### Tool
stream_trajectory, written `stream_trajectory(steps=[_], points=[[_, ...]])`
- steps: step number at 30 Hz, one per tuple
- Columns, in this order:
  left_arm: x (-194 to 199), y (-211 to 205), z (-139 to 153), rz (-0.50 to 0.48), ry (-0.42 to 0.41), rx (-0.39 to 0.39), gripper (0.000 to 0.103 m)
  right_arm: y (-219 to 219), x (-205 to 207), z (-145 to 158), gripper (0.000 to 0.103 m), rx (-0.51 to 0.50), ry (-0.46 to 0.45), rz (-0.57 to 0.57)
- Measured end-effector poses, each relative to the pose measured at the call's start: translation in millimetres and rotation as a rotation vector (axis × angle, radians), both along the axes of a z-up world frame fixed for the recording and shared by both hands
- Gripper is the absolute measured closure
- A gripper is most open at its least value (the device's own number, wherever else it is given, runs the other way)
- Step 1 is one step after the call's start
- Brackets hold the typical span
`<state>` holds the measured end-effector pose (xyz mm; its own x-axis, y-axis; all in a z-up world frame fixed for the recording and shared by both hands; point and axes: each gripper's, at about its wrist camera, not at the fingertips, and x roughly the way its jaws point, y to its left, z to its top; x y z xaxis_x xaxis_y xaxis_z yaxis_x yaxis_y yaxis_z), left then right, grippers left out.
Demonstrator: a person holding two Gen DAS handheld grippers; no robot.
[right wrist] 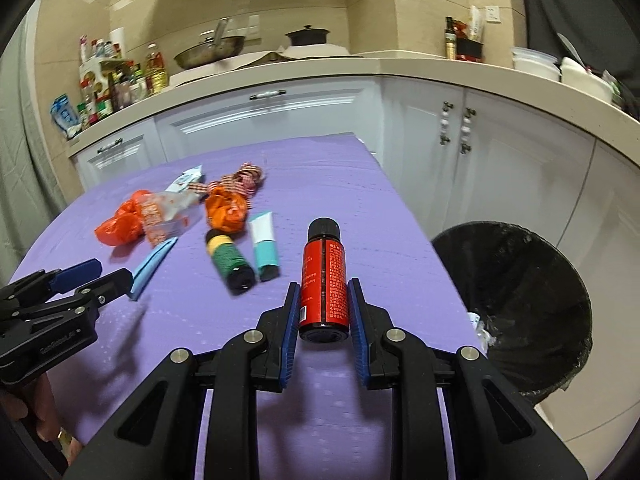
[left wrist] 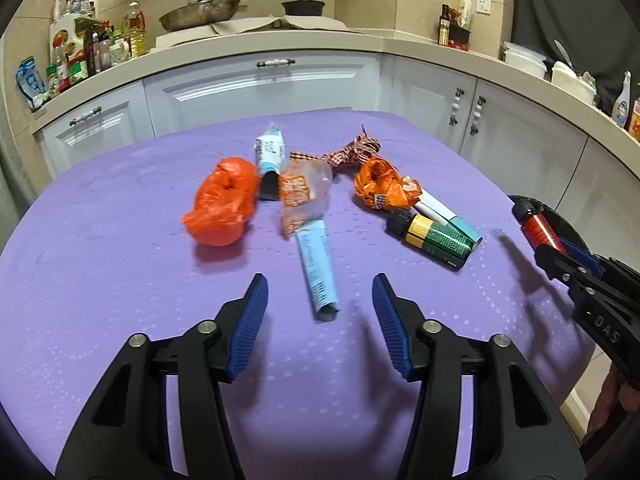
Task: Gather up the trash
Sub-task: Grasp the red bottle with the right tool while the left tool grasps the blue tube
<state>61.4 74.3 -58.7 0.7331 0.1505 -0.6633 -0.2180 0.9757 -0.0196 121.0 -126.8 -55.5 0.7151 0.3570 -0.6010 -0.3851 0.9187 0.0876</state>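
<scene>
Your right gripper [right wrist: 323, 307] is clamped on the red bottle [right wrist: 323, 280], with a blue pad pressed on each side and the black cap pointing away from you. Your left gripper [left wrist: 320, 320] has its jaws apart, with nothing between them, and hangs over the purple table [left wrist: 100, 320].

Start with the big thing: the black bin [right wrist: 532, 280] stands just past the table's right edge, near your right gripper. It looks like you are in the carrying step, so next take the red bottle over the bin and let go.

Then the small things. The long blue wrapper [left wrist: 318, 272] lies just ahead of your left gripper. Line up over it and squeeze. The orange bag [left wrist: 224, 206] and green bottle [left wrist: 436, 238] wait behind.
</scene>
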Motion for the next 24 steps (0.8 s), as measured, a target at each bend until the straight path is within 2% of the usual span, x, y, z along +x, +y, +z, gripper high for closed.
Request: stream_trajectory(steps=[2, 4, 6, 8, 13, 24], points=[[7, -2, -3, -0.001, 0.011, -0.005, 0.055, -4, 1, -1, 0.078, 0.006, 0.004, -0.007], [12, -3, -5, -0.003, 0.020, -0.010, 0.064, -8, 2, -2, 0.078, 0.010, 0.007, -0.012], [17, -3, -8, -0.002, 0.030, -0.017, 0.080, -10, 4, -4, 0.078, 0.015, 0.011, -0.016], [21, -1, -12, 0.000, 0.045, -0.025, 0.089, -12, 5, -5, 0.078, 0.018, 0.014, -0.018], [18, 1, -13, 0.014, 0.033, -0.032, 0.095, -15, 6, -6, 0.078, 0.022, 0.018, -0.021], [-6, -2, -6, -0.016, 0.030, -0.045, 0.096, -16, 7, -6, 0.078, 0.022, 0.019, -0.023]])
